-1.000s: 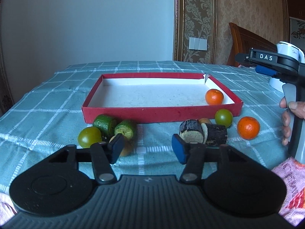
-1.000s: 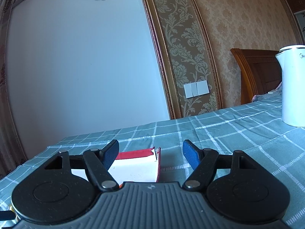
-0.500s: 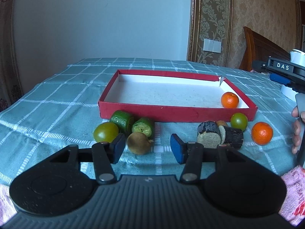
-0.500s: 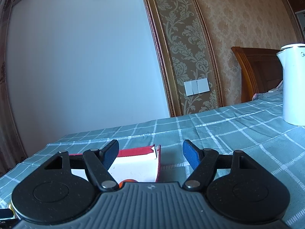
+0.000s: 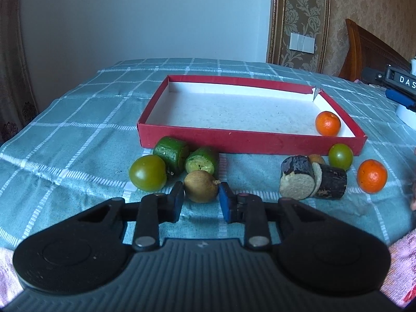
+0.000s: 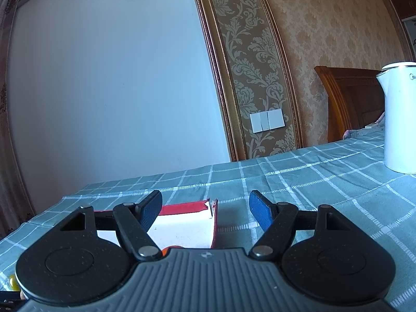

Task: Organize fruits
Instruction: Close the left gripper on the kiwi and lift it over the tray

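Pinching the little brown fruit (image 5: 201, 186) on the counter (image 5: 78, 140), your left tool (image 5: 201, 199) has just closed its jaws on it. Next, lift it gently over the red wall into the box (image 5: 249, 140). Your right tool (image 6: 205, 214) waits, spread wide, holding nothing.

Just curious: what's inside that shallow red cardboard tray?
Only one small orange tangerine lies inside the shallow red cardboard tray, near its right wall. The near wall hides a thin strip of floor.
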